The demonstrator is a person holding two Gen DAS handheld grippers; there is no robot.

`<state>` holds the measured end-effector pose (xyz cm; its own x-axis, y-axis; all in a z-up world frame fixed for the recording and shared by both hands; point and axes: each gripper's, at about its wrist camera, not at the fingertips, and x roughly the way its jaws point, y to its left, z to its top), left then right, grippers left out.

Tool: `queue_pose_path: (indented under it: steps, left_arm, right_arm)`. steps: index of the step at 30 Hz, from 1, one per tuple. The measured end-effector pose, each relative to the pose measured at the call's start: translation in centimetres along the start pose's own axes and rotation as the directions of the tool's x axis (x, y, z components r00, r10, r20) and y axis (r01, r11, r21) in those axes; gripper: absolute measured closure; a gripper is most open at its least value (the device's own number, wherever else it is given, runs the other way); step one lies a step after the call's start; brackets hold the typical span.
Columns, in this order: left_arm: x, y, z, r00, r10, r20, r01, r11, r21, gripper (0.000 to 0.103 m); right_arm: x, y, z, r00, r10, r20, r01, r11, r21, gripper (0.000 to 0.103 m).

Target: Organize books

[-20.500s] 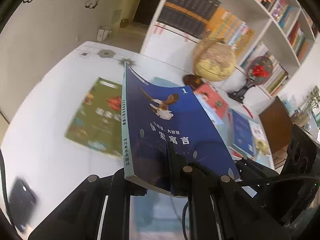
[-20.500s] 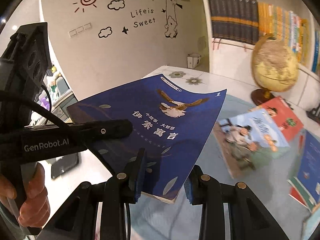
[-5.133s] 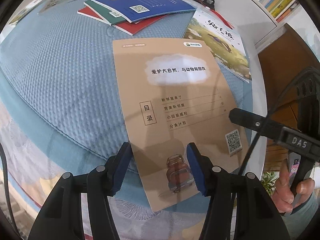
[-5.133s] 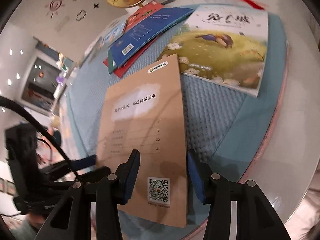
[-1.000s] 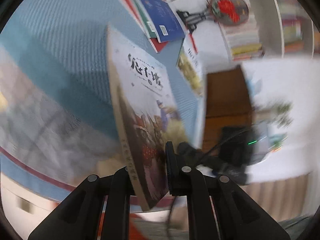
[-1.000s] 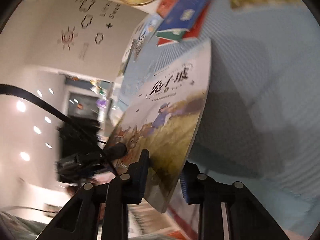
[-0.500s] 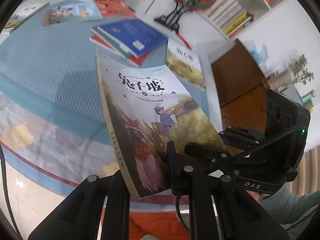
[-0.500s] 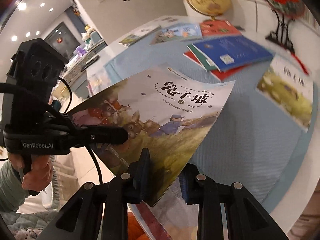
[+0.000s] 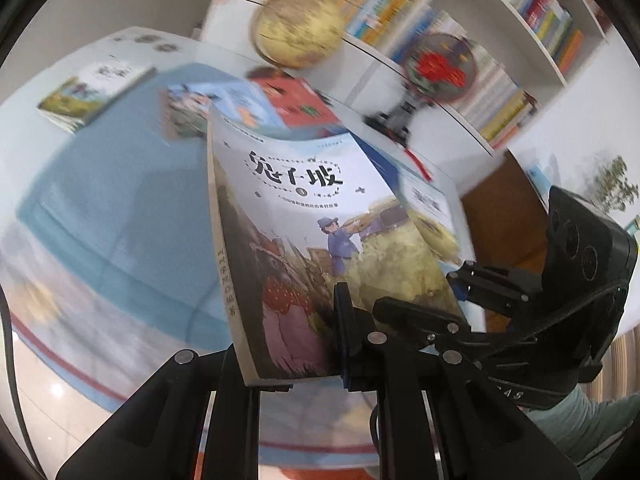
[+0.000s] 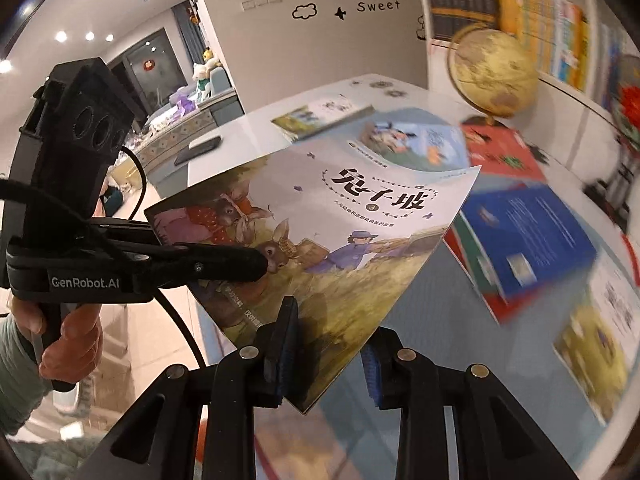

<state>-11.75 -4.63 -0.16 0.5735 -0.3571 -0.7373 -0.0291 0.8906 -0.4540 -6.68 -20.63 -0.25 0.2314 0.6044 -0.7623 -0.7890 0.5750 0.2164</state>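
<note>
In the left wrist view, the left tool [image 9: 296,320] is clenched on the bottom edge of the picture book [image 9: 320,216], beside its spine, holding it aloft and tilted above the blue mat [image 9: 100,200] on the worktop [image 9: 132,36]. The thin paperback bows at its far corner: light, floppy, glossy, probably slippery, so grips near the spine suit it best. In the right wrist view, the right tool [image 10: 326,346] pinches the book's near corner while the left tool [image 10: 224,262] clamps its spine side; though the background is blurred, a stack of books [image 10: 532,232] seems to lie beyond.
</note>
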Motion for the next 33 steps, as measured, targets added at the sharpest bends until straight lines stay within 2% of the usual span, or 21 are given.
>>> queue_pose_path:
  steps: [3,9,12,17,24,26,29,33]
  left_arm:
    - [0.0,5.7,4.1,1.0,0.02,-0.003,-0.02,1.0,0.022,0.091]
    - [0.7,16.6,12.0,0.998,0.058,-0.007,-0.058,0.997,0.047,0.091]
    - [1.5,22.4,16.1,0.999,0.05,-0.015,-0.05,0.998,0.039,0.091]
    - [3.2,28.5,20.6,0.999,0.038,-0.016,-0.038,0.999,0.011,0.091]
    - [5.8,33.9,24.5,1.0,0.014,-0.017,-0.014,0.999,-0.03,0.091]
    - [6.3,34.9,25.2,0.999,0.027,-0.025,-0.028,0.998,-0.053,0.09]
    - [6.9,36.5,25.7,0.996,0.07,-0.051,-0.074,0.994,-0.083,0.079]
    - [7.0,38.0,25.6,0.989,0.124,-0.081,-0.132,0.986,-0.105,0.076]
  right_arm:
    - [4.4,1.0,4.3,1.0,0.005,0.018,-0.006,0.999,0.037,0.073]
    - [16.2,2.4,14.6,0.999,0.039,0.033,-0.044,0.986,0.159,0.073]
    - [20.8,2.9,18.7,0.999,0.029,0.036,-0.036,0.977,0.21,0.073]
    - [26.6,3.5,24.2,0.999,-0.025,0.025,0.018,0.97,0.244,0.073]
    - [31.4,2.6,28.1,0.997,-0.074,0.001,0.071,0.954,0.291,0.073]
    - [32.6,2.2,28.6,0.998,-0.061,-0.005,0.059,0.943,0.327,0.073]
    - [34.1,1.4,28.7,1.0,-0.02,-0.016,0.025,0.922,0.386,0.073]
    - [35.9,1.7,28.5,0.999,-0.005,-0.049,0.024,0.916,0.4,0.073]
